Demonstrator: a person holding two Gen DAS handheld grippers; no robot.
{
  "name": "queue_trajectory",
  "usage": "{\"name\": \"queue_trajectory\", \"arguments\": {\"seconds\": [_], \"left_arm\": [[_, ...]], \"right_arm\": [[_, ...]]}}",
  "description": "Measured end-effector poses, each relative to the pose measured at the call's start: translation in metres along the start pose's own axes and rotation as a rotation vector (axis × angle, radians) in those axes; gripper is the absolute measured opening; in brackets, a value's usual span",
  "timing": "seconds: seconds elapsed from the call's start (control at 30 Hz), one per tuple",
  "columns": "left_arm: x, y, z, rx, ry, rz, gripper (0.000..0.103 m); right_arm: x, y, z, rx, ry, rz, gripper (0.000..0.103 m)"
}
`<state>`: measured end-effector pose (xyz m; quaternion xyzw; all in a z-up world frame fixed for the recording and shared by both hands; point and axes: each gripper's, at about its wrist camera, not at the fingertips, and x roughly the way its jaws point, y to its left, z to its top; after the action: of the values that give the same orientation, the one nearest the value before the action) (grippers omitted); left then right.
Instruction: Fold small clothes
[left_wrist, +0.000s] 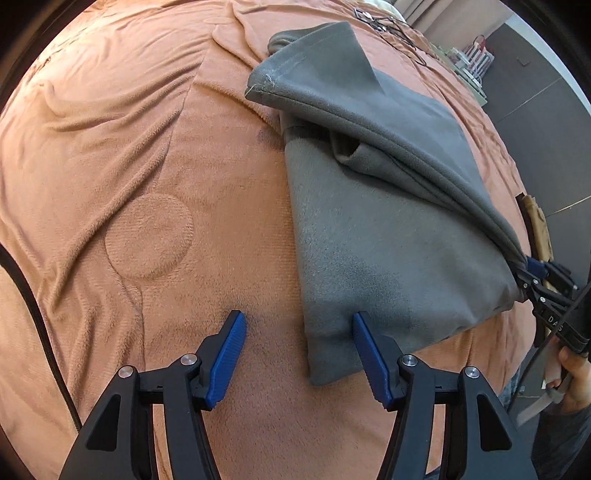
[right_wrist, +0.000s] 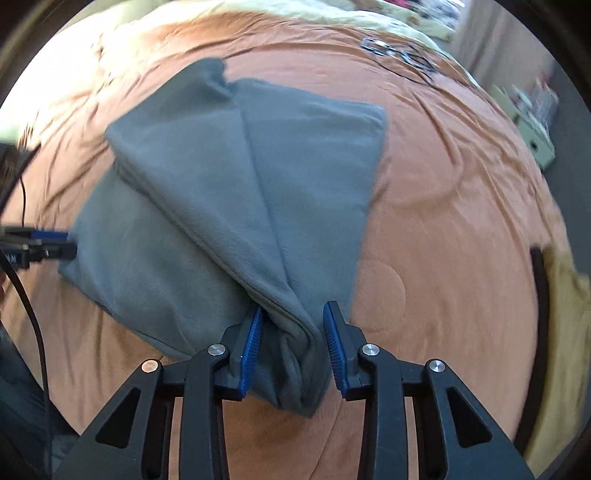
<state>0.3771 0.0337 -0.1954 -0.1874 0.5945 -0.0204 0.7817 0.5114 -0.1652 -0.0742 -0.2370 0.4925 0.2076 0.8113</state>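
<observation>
- Blue ribbed pads, right gripper: jaws narrowed around a bunched corner of the grey fleece garment; the left pad presses the cloth, the right pad looks just off it, so the grip reads as taken but not certain. The corner is raised, with layers fanning up from it.
- Blue ribbed pads, left gripper: jaws standing wide, holding nothing; one fingertip sits on the near edge of the garment, the other over bare bedding.
- Garment, location: lying partly folded on the orange quilted bedspread, near its front edge, one flap lifted toward the right gripper.
- Step in hand, by judgement: mid-fold, a corner being carried across the lower layer.
- Next move, by judgement: calls for the left gripper to pin or take the near edge while the lifted flap is laid flat and its edges aligned.
- Left wrist view only: the right gripper from outside, cloth pulled taut into it, and a hand on its handle.
- Right wrist view only: the flap's full top face and the far square corner; left gripper's tip at the garment's left edge.
</observation>
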Motion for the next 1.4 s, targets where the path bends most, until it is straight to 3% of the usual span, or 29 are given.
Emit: {"name": "queue_trajectory", "arguments": {"seconds": [0.17,0.27,0.3,0.33,0.37,0.53,0.63,0.83,0.97,1.1,1.3,1.37,1.4], "left_arm": [[0.004,-0.007,-0.001,0.021,0.014,0.013,0.062],[0.01,-0.015,0.0,0.042,0.004,0.034,0.057],[0.011,-0.018,0.0,0.048,-0.001,0.033,0.048],[0.01,-0.019,0.0,0.055,-0.007,0.022,0.033],[0.009,-0.022,0.0,0.06,-0.003,-0.007,0.024],[0.004,-0.025,0.003,0.067,-0.006,-0.012,0.011],[-0.001,-0.022,0.005,0.062,-0.005,-0.036,0.011],[0.007,-0.019,0.003,0.056,0.03,-0.057,0.014],[0.006,-0.017,0.003,0.037,0.045,-0.102,0.015],[-0.001,-0.005,0.004,0.002,0.044,-0.143,0.016],[-0.013,-0.006,0.009,0.003,0.001,-0.116,0.018],[-0.018,-0.003,0.012,-0.01,-0.025,-0.117,0.026],[-0.019,-0.003,0.014,-0.021,-0.039,-0.126,0.037]], "right_arm": [[0.008,0.017,0.016,-0.09,0.016,-0.025,0.031],[0.009,0.014,0.025,-0.069,0.009,0.01,0.014],[0.006,0.011,0.025,-0.058,-0.001,0.032,0.007],[0.001,0.004,0.025,-0.028,-0.015,0.079,0.006],[-0.002,-0.002,0.024,-0.001,-0.027,0.111,0.005],[-0.021,-0.038,0.012,0.178,-0.088,0.269,0.004],[-0.018,-0.062,-0.004,0.279,-0.104,0.351,0.004],[0.027,-0.095,-0.04,0.418,-0.051,0.397,0.004],[0.034,-0.107,-0.049,0.467,-0.076,0.437,0.005],[0.025,-0.108,-0.048,0.437,-0.086,0.381,0.005],[-0.021,-0.083,-0.036,0.333,-0.145,0.222,0.01],[-0.033,-0.071,-0.029,0.286,-0.155,0.204,0.01],[-0.037,-0.065,-0.026,0.261,-0.155,0.195,0.01]]}}
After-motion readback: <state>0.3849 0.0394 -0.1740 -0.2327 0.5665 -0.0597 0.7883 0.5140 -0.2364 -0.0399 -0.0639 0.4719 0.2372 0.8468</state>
